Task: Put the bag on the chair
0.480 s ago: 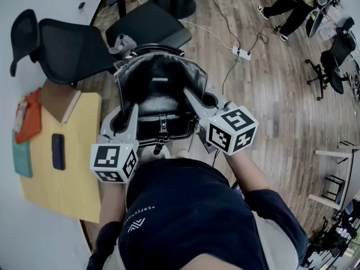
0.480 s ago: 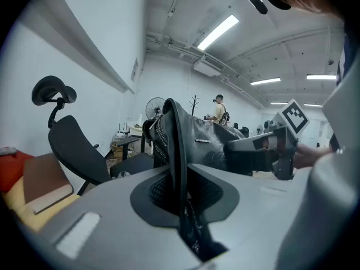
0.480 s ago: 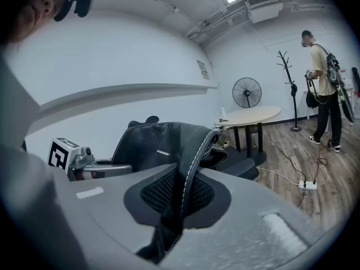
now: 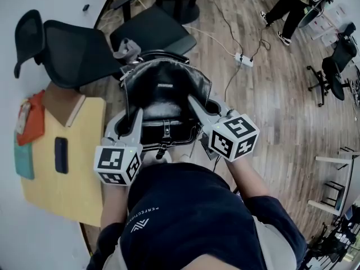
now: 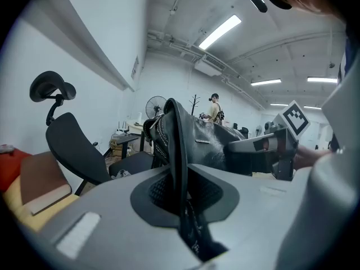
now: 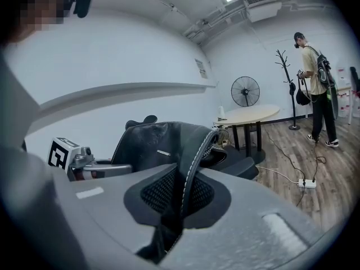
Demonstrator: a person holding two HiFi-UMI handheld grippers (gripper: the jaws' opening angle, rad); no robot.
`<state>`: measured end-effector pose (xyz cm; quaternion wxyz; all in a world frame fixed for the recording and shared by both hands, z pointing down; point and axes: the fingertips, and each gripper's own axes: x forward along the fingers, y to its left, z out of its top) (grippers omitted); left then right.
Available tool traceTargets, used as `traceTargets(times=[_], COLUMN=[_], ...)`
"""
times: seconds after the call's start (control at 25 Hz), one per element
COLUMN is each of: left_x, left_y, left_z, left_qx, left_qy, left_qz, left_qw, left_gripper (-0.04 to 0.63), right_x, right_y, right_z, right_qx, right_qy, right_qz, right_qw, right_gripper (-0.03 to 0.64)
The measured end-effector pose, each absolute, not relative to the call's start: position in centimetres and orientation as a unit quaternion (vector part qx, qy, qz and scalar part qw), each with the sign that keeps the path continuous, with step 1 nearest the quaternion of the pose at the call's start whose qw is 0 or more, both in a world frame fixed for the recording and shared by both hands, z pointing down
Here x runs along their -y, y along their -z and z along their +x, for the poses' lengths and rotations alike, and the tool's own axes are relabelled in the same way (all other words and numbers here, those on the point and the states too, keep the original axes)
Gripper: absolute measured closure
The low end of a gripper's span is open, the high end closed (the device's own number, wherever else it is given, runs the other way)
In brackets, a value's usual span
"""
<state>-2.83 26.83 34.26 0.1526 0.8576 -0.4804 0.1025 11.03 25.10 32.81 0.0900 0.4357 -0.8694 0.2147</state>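
Head view shows left claw and right claw each clamped on the bag, which has edged toward the chair at 12 o'clock; placement looks close.

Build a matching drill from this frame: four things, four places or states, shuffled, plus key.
Things
1. bag
2. chair
3. phone
4. power strip

Places or states
A. lying on the wooden floor, cords attached
B. lying flat on the yellow board
C. clamped by its straps in the left gripper and the right gripper
D. standing just beyond the bag, black seat toward it

Pairs: 1-C, 2-D, 3-B, 4-A
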Motion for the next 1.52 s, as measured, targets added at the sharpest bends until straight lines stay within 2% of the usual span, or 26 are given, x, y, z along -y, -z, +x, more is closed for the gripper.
traceTargets(times=[0.56,0.92,1.2,1.52], left_x=[-24.4,-18.9,-14.1,-14.1], left_y=[-34.6,-34.8,-33.7,-31.0], left_z=[-2.9,-5.1,-6.0,-6.4], left_qx=[0.476,0.474,0.459,0.451], left_qy=[-0.099,-0.093,-0.087,-0.080], left_qz=[0.859,0.861,0.870,0.878], left_qw=[0.161,0.161,0.154,0.139], left_gripper=[0.537,0.537,0.540,0.541], right_x=[-22.8,-17.4,-12.9,-12.9], right_y=[-32.8,-32.8,-31.6,-28.9], right_z=[10.9,8.6,7.7,7.3], right_qx=[0.865,0.865,0.863,0.864], right_qy=[-0.222,-0.216,-0.209,-0.191], right_qz=[0.438,0.440,0.449,0.456], right_qw=[0.098,0.103,0.100,0.094], right_gripper=[0.591,0.591,0.591,0.591])
